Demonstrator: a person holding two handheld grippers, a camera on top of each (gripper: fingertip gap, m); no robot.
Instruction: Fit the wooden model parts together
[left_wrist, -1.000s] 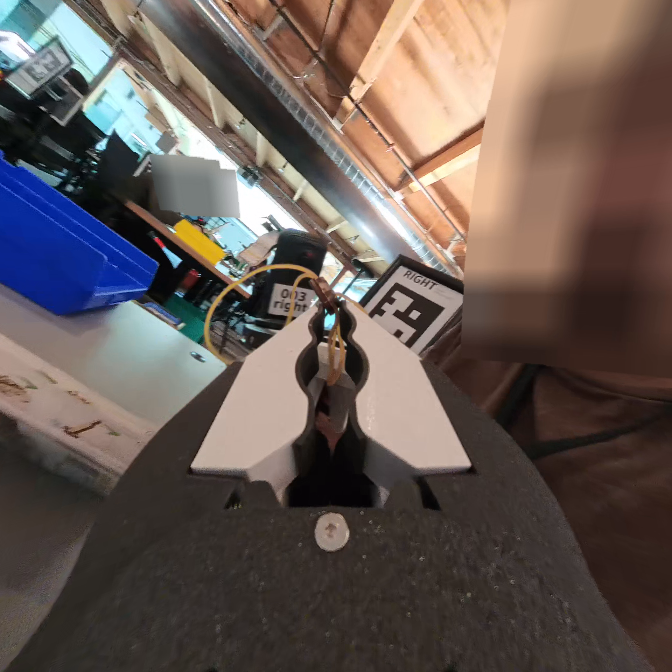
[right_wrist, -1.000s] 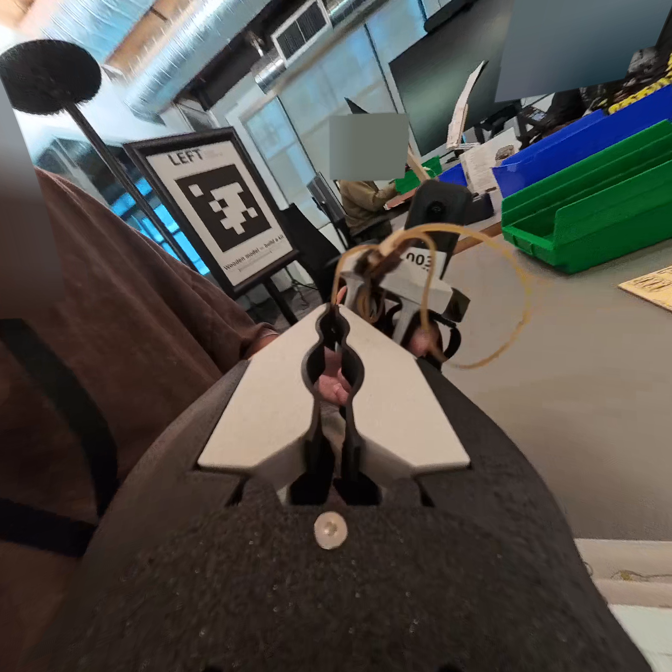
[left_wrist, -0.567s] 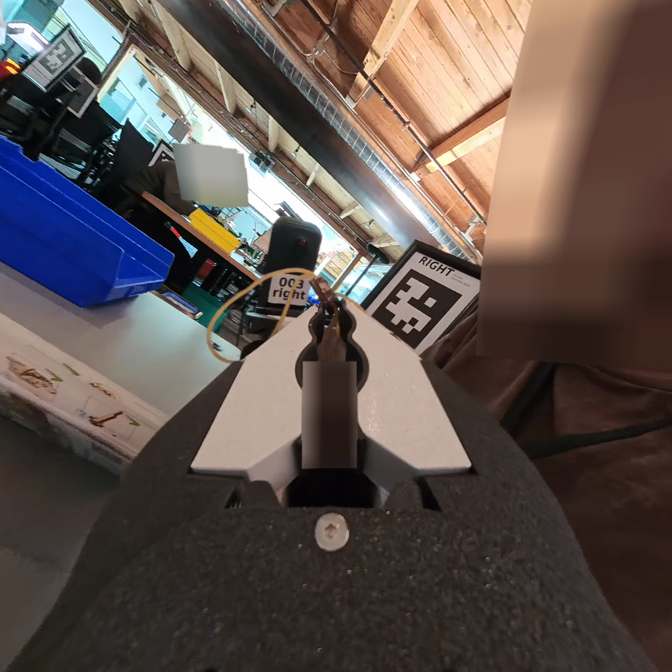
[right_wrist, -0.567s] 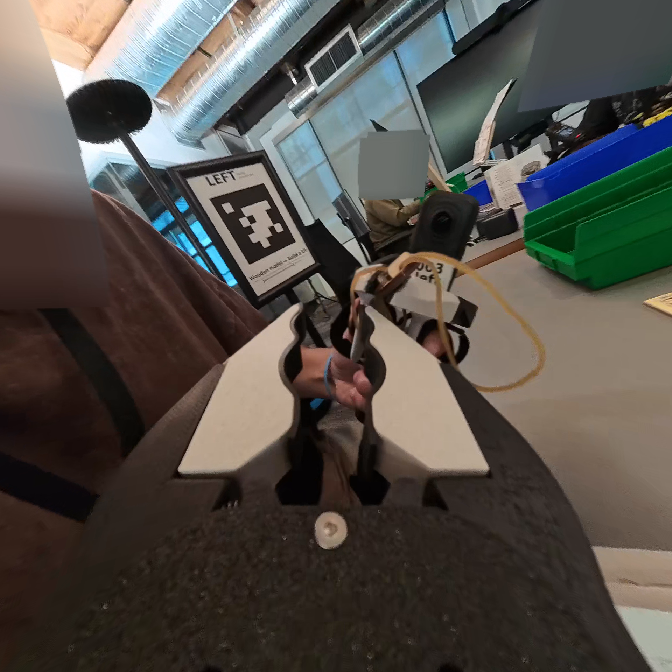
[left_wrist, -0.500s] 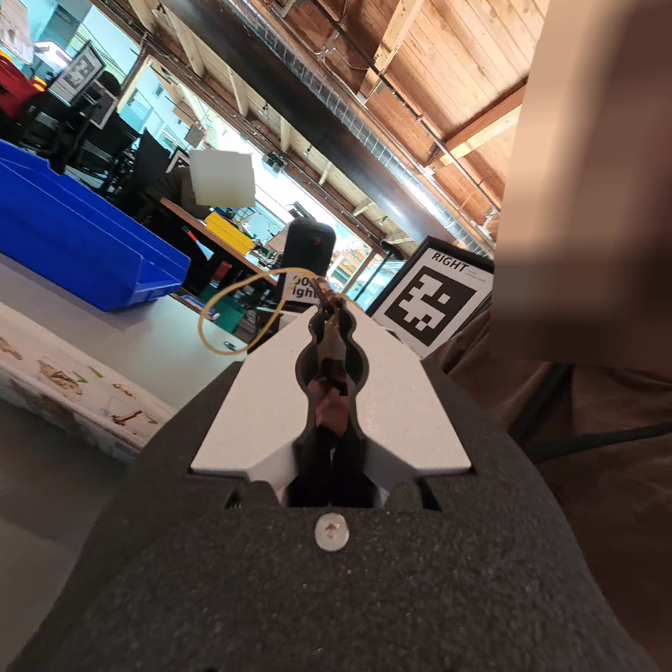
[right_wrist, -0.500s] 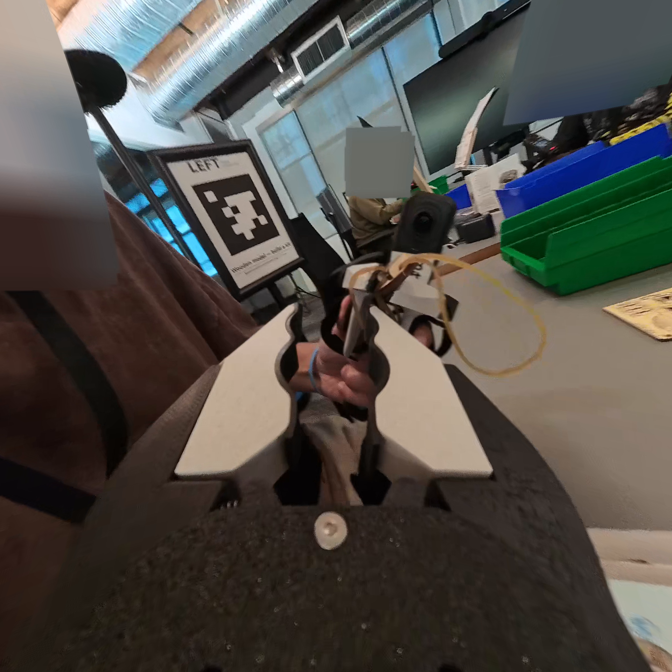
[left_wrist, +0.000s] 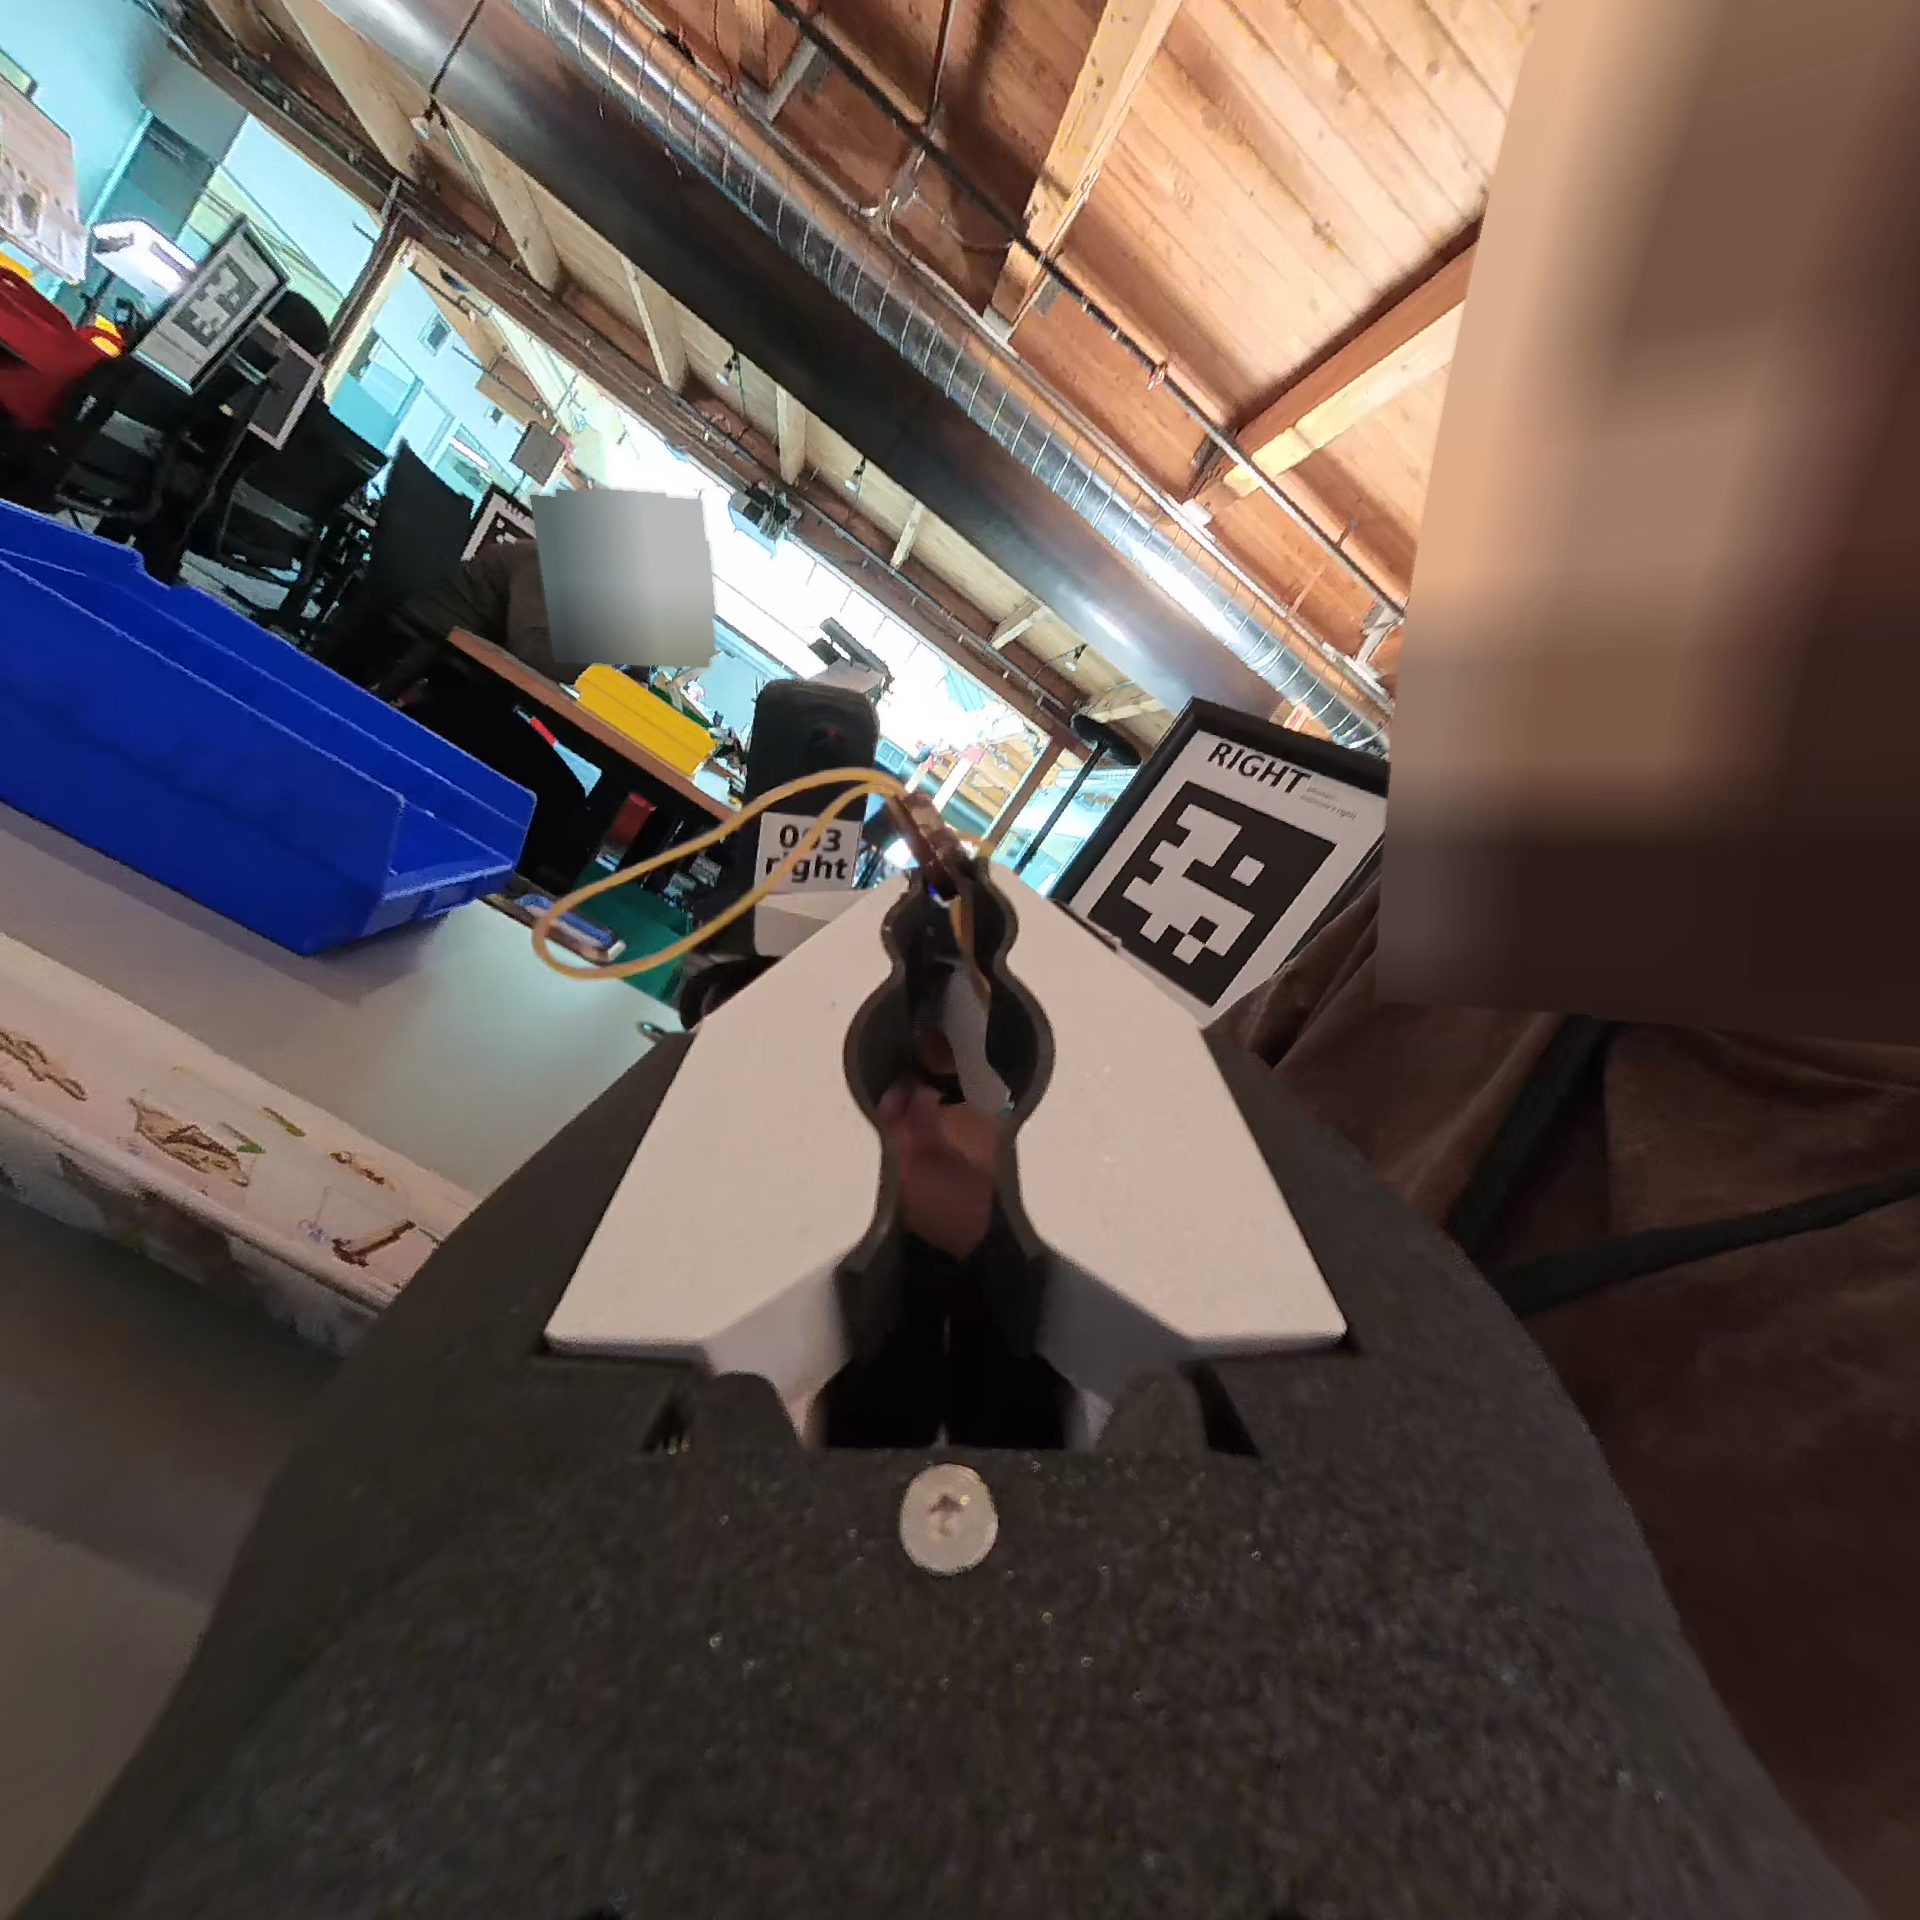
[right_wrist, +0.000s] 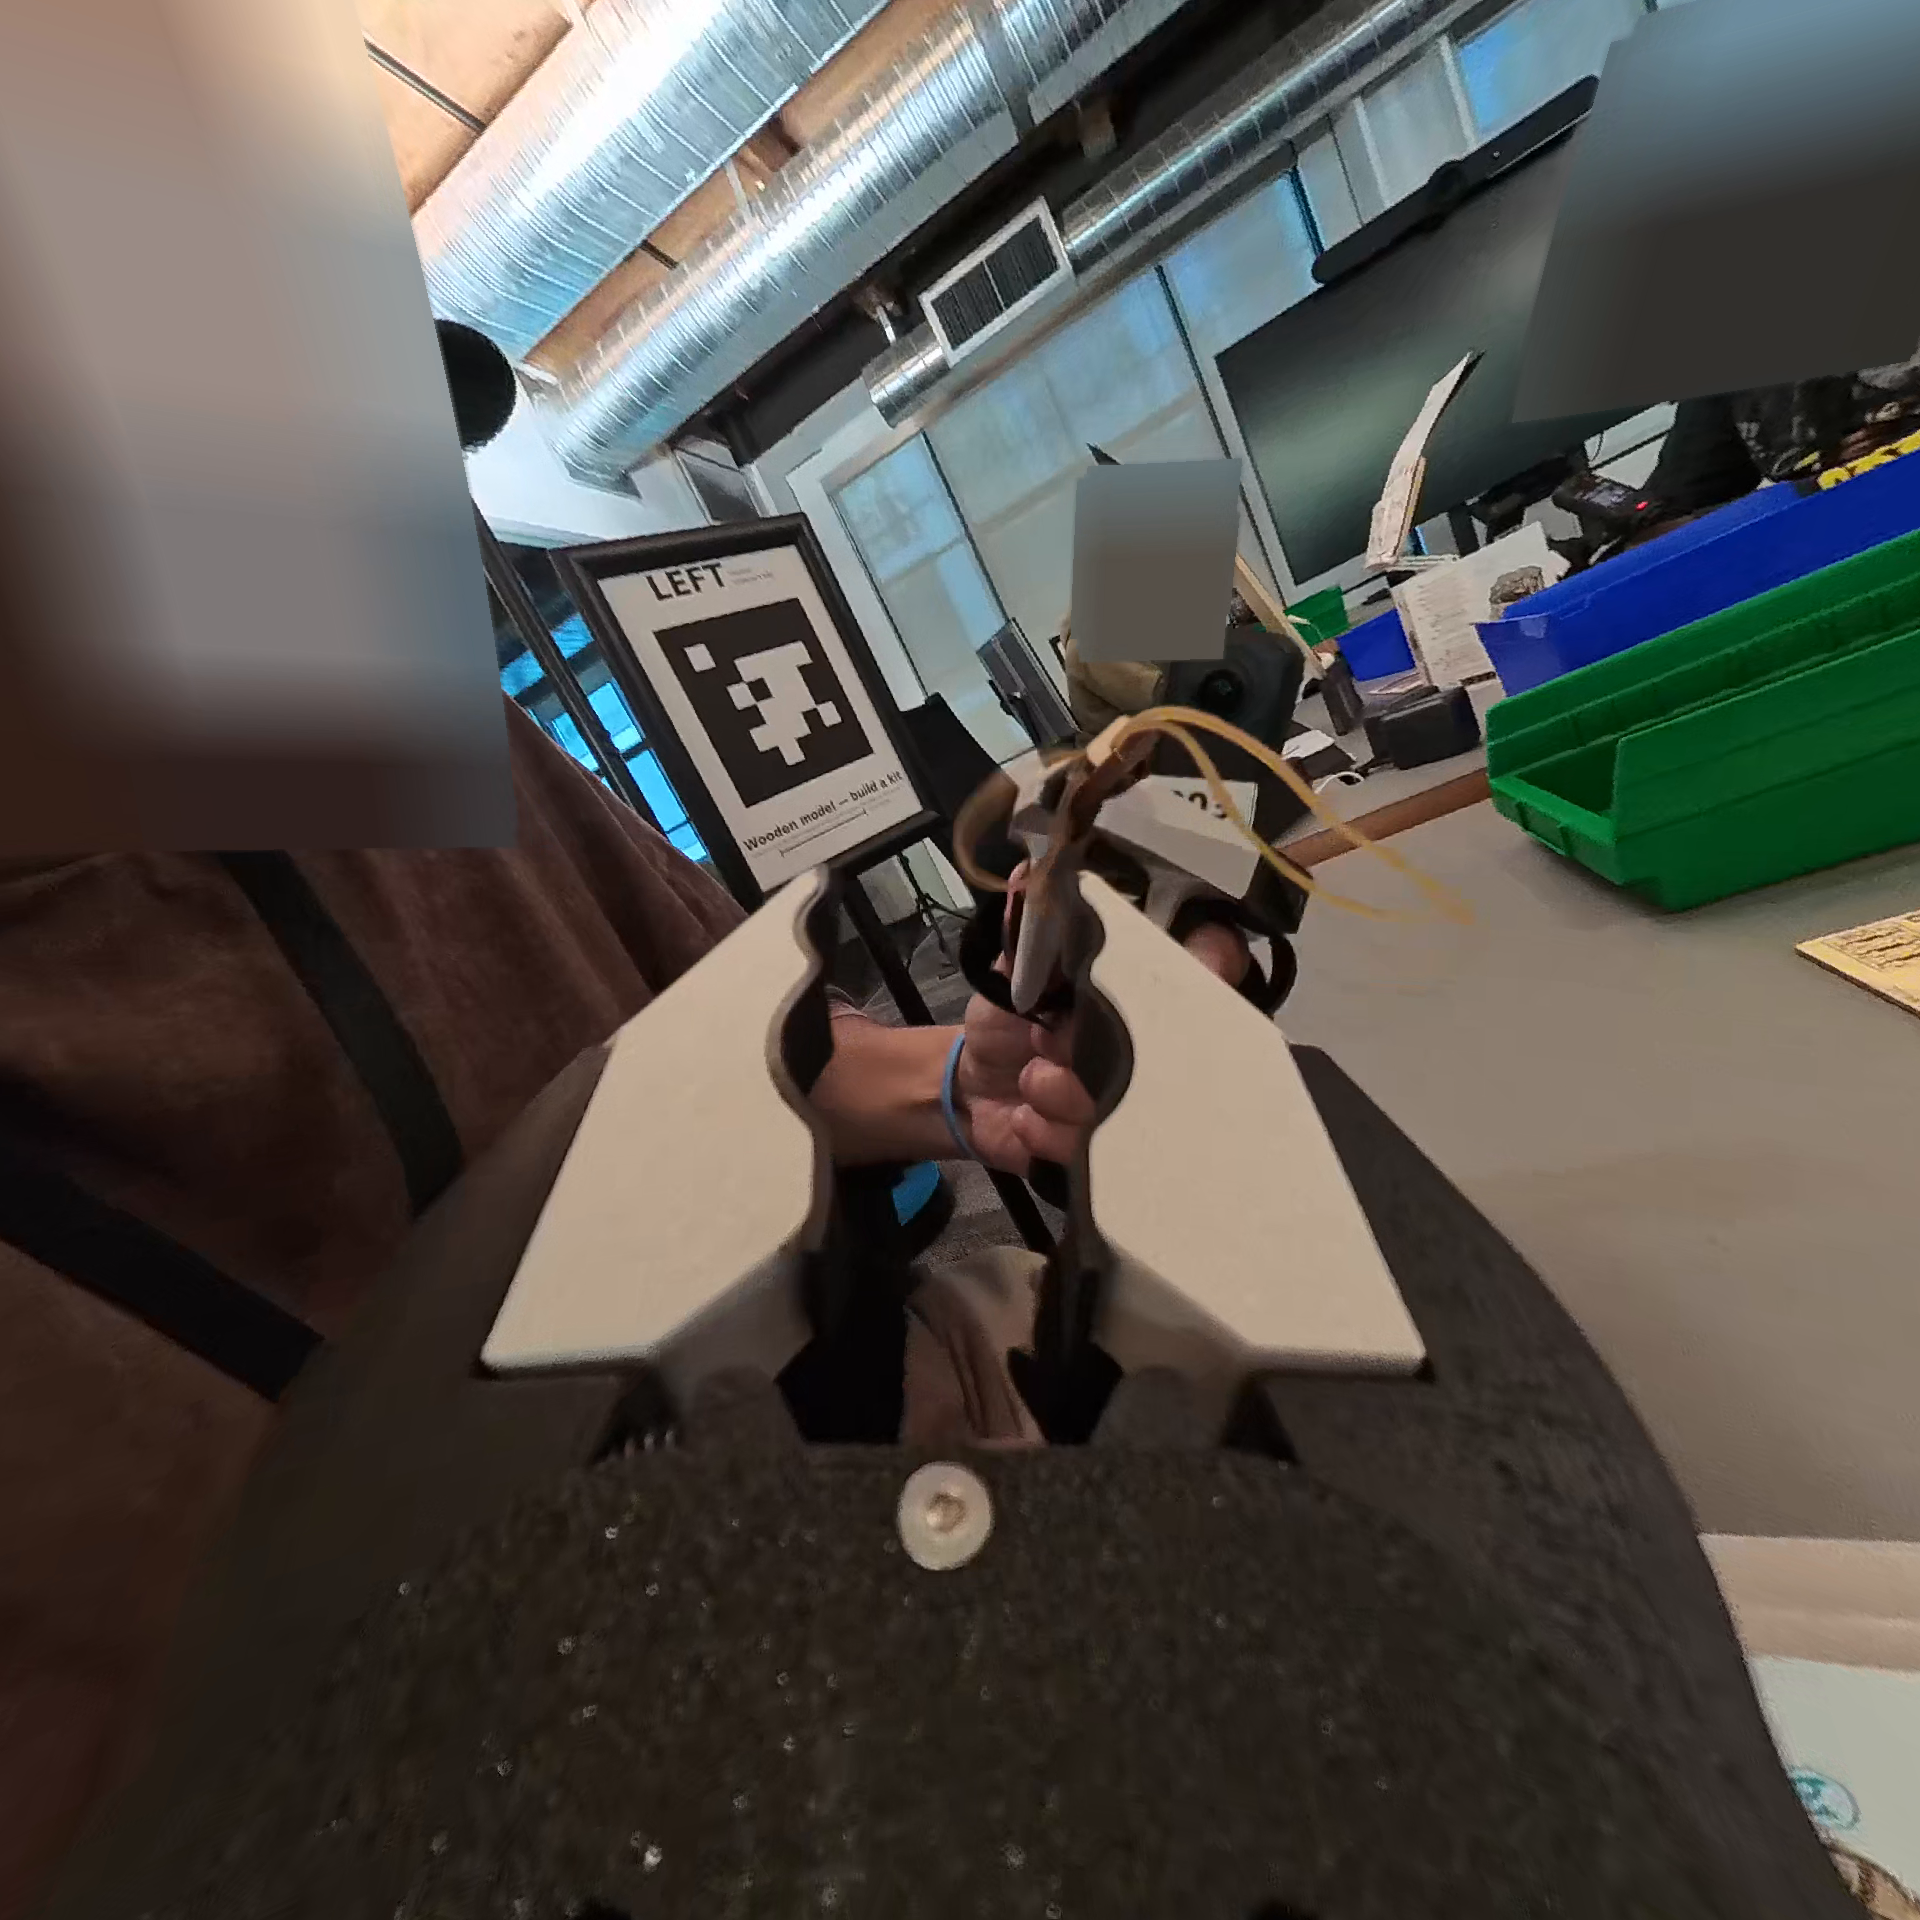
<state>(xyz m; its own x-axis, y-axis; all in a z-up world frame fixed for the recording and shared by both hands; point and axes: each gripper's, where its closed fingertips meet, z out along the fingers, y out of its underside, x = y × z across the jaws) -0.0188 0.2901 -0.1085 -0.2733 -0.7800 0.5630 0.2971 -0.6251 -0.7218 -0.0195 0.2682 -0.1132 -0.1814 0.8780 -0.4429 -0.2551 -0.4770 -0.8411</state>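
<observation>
My left gripper (left_wrist: 951, 883) is shut on a small brown wooden part (left_wrist: 923, 831). A yellow rubber band (left_wrist: 665, 904) hangs from the part in a loop to the left. In the right wrist view my right gripper (right_wrist: 956, 894) is open and empty, with its jaws wide apart. It faces the left gripper (right_wrist: 1081, 805) close up. The wooden part (right_wrist: 1096, 774) and the rubber band (right_wrist: 1299, 831) sit just past my right fingertips, a little above the gap. A hand (right_wrist: 1008, 1112) holds the left gripper's handle.
Both grippers are held above a grey table (right_wrist: 1558, 1143). A blue bin (left_wrist: 260, 748) and a printed sheet (left_wrist: 187, 1143) lie on the left. Green bins (right_wrist: 1714, 748), a blue bin (right_wrist: 1683, 582) and a wooden sheet (right_wrist: 1870, 956) lie on the right. Framed marker signs (right_wrist: 758, 696) stand behind. The grippers are tip to tip, or close to it.
My right gripper has gone from nearly shut to open. The rubber band loop has stretched flatter and longer. The left gripper stays shut on the wooden part.
</observation>
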